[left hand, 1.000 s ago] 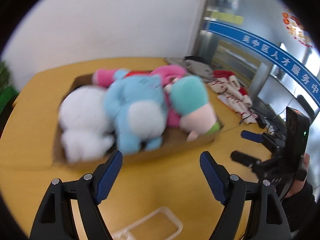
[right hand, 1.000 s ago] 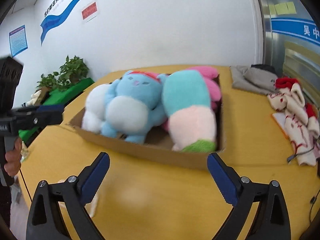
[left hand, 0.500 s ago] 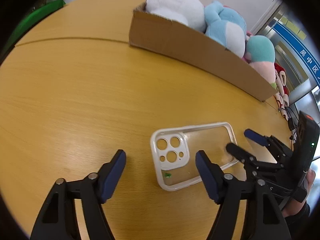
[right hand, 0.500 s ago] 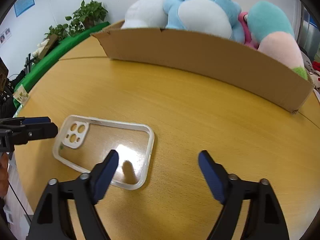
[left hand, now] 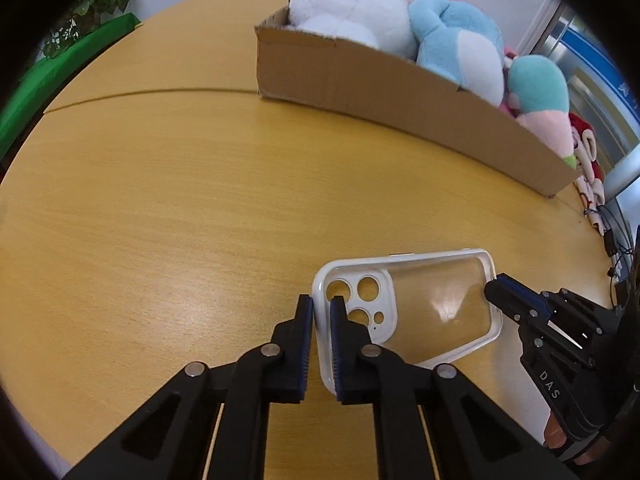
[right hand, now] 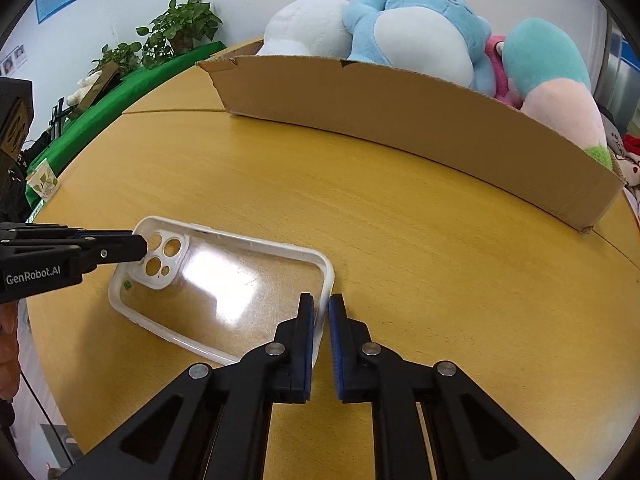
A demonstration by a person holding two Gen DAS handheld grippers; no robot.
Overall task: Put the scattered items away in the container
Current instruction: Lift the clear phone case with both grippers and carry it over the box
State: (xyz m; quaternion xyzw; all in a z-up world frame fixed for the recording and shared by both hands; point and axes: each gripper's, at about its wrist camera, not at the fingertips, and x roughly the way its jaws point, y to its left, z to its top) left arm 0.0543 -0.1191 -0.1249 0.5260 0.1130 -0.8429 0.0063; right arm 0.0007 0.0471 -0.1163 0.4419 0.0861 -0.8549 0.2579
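Note:
A clear phone case with a white rim (left hand: 432,304) lies on the wooden table, also in the right wrist view (right hand: 224,284). My left gripper (left hand: 321,312) is shut on the case's rim at the camera-hole end. My right gripper (right hand: 321,312) is shut on the rim at the opposite end. Each gripper shows in the other's view, the right one (left hand: 500,288) and the left one (right hand: 136,246). The cardboard box (left hand: 400,92) stands beyond, also in the right wrist view (right hand: 400,108), and holds a white plush (left hand: 348,12), a blue plush (left hand: 460,40) and a teal-and-pink plush (left hand: 540,100).
The round wooden table (left hand: 160,200) spreads in front of the box. Red-and-white cloth items (left hand: 588,160) lie at the table's right edge past the box. Green plants (right hand: 176,28) stand behind the table's left side.
Both grippers have dropped from above the box to the table. Each was open half a second ago and has now closed on an end of the phone case.

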